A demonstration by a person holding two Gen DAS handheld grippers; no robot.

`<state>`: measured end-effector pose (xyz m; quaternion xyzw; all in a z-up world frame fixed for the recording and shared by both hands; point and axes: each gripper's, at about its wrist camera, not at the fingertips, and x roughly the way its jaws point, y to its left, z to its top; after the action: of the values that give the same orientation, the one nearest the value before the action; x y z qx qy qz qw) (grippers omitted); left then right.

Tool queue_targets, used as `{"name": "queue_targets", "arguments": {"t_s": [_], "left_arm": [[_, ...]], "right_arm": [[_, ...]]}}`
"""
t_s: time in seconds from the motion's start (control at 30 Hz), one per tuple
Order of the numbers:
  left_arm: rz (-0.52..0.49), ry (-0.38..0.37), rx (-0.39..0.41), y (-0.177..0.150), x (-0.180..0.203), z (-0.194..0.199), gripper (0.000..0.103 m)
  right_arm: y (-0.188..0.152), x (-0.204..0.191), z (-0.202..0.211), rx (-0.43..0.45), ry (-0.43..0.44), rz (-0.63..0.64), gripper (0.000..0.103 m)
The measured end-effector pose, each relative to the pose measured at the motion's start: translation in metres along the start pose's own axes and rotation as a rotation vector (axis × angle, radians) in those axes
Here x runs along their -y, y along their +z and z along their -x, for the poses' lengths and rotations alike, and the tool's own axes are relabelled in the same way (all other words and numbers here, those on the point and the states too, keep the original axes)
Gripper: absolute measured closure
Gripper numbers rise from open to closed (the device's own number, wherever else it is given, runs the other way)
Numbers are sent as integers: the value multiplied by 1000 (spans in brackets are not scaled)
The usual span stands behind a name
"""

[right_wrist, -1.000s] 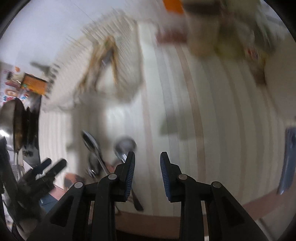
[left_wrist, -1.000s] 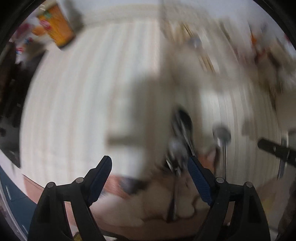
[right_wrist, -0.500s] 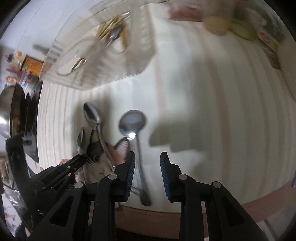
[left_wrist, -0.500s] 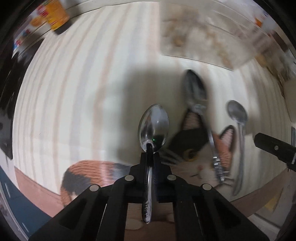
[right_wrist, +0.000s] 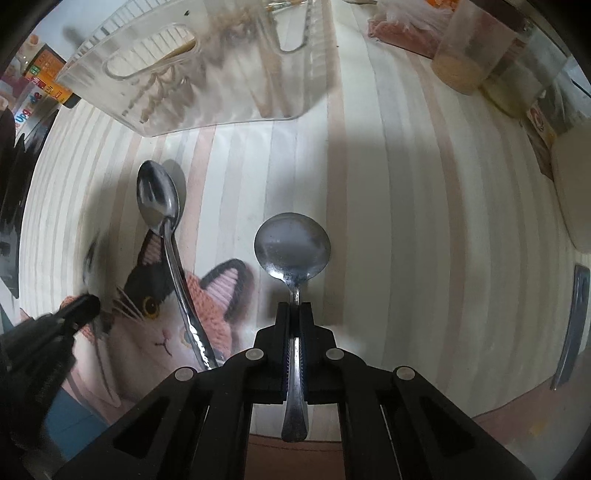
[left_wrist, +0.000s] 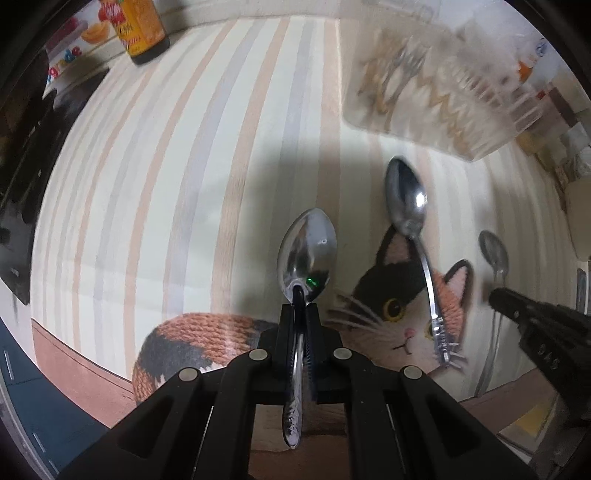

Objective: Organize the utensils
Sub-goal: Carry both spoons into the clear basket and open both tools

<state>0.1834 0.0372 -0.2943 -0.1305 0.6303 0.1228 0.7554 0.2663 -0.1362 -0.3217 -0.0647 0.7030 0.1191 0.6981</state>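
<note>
My left gripper (left_wrist: pixel 298 314) is shut on the handle of an oval steel spoon (left_wrist: pixel 306 256), bowl pointing forward above the striped mat (left_wrist: pixel 147 184). My right gripper (right_wrist: pixel 294 314) is shut on the handle of a round-bowled steel spoon (right_wrist: pixel 291 247). A third spoon (left_wrist: pixel 406 199) lies on the mat across the cat picture (left_wrist: pixel 402 306); it also shows in the right wrist view (right_wrist: pixel 159 195). A clear plastic utensil tray (right_wrist: pixel 207 66) with several utensils stands at the far side; it also shows in the left wrist view (left_wrist: pixel 436 85).
An orange-labelled bottle (left_wrist: pixel 142 27) stands far left. Jars (right_wrist: pixel 469 55) and a white container (right_wrist: pixel 576 184) stand at the right. A dark flat utensil (right_wrist: pixel 572 325) lies near the mat's right edge. The mat's brown front border (left_wrist: pixel 74 350) is close.
The left gripper closed on the oval spoon half a second back and still holds it. The right gripper, open before, has now shut on the round spoon.
</note>
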Motion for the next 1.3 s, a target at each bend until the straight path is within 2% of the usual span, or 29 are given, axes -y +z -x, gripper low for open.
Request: {"name": "queue_targets", "arguments": {"t_s": [0.27, 0.47, 0.63, 0.8, 0.93, 1.07, 1.3], "left_arm": [[-6, -32, 122, 9, -10, 61, 102], [-9, -79, 231, 26, -12, 117, 102], [-49, -131, 309, 55, 2, 164, 102], [-85, -166, 365, 100, 21, 185, 102], [-100, -179, 377, 130, 34, 188, 102], [-102, -198, 351, 161, 42, 178, 102], [-93, -224, 248, 207, 51, 135, 102]], "right_arm": [[-12, 15, 50, 85, 71, -37, 99], [-4, 22, 102, 177, 135, -57, 99], [19, 19, 143, 276, 191, -72, 99], [58, 23, 176, 357, 217, -92, 99], [101, 29, 184, 377, 232, -108, 99], [140, 32, 179, 366, 256, -129, 99], [187, 22, 141, 287, 289, -149, 99]]}}
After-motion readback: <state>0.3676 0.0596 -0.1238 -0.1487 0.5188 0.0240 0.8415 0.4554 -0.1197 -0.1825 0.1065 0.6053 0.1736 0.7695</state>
